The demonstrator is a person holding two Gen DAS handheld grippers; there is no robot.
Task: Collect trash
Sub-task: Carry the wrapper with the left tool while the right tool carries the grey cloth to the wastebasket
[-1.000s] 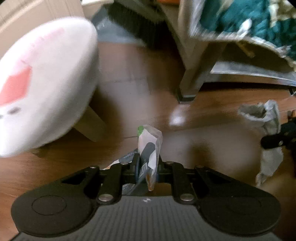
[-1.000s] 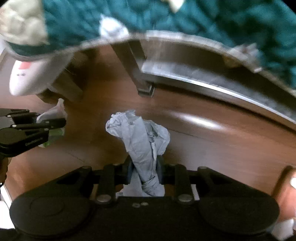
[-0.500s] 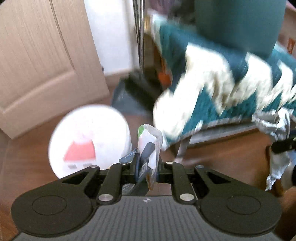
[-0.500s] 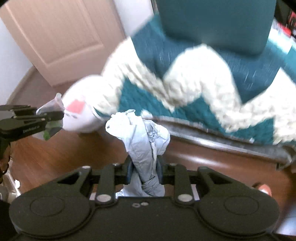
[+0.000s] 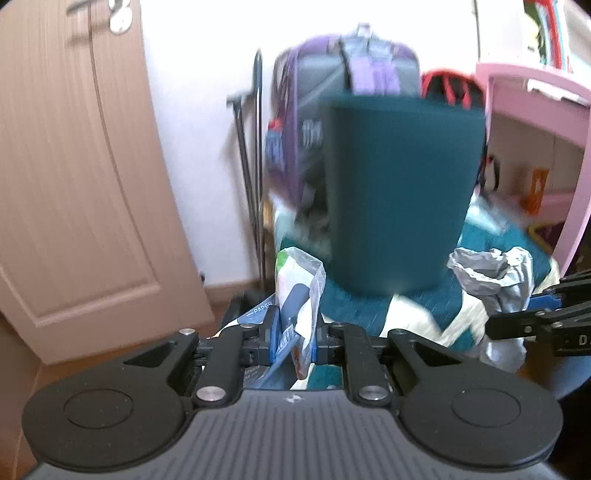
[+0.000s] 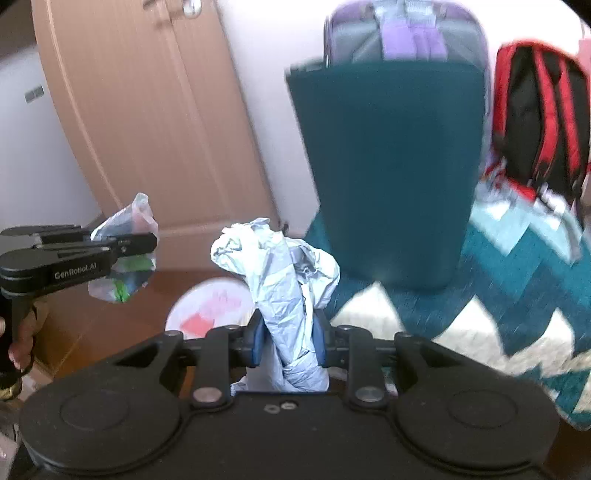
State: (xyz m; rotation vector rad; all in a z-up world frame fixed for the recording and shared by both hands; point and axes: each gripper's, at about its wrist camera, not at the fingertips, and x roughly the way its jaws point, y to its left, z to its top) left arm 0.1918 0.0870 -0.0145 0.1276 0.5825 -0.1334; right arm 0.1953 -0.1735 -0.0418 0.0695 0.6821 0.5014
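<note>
My left gripper point(image 5: 294, 341) is shut on a clear plastic wrapper point(image 5: 300, 284) with green and blue print, which stands up between its blue pads. My right gripper point(image 6: 289, 341) is shut on a crumpled grey-blue paper wad point(image 6: 280, 273). Each gripper shows in the other's view: the left gripper point(image 6: 146, 240) with the wrapper point(image 6: 123, 251) at the left, the right gripper point(image 5: 517, 325) with the paper wad point(image 5: 491, 269) at the right. A dark teal bin point(image 5: 399, 192) stands ahead on a teal and cream blanket point(image 6: 517, 295), also seen as the bin point(image 6: 391, 166).
A beige door point(image 5: 74, 184) is at the left. Behind the bin sit a purple suitcase point(image 6: 402, 33) and a red and black backpack point(image 6: 539, 110). A pink shelf point(image 5: 535, 122) stands at the right. A round white stool point(image 6: 210, 306) is below on the wood floor point(image 6: 110, 321).
Both grippers have risen from near the floor and tilted up, keeping their trash. The view went from the stool and bed frame to the bin, door and bags.
</note>
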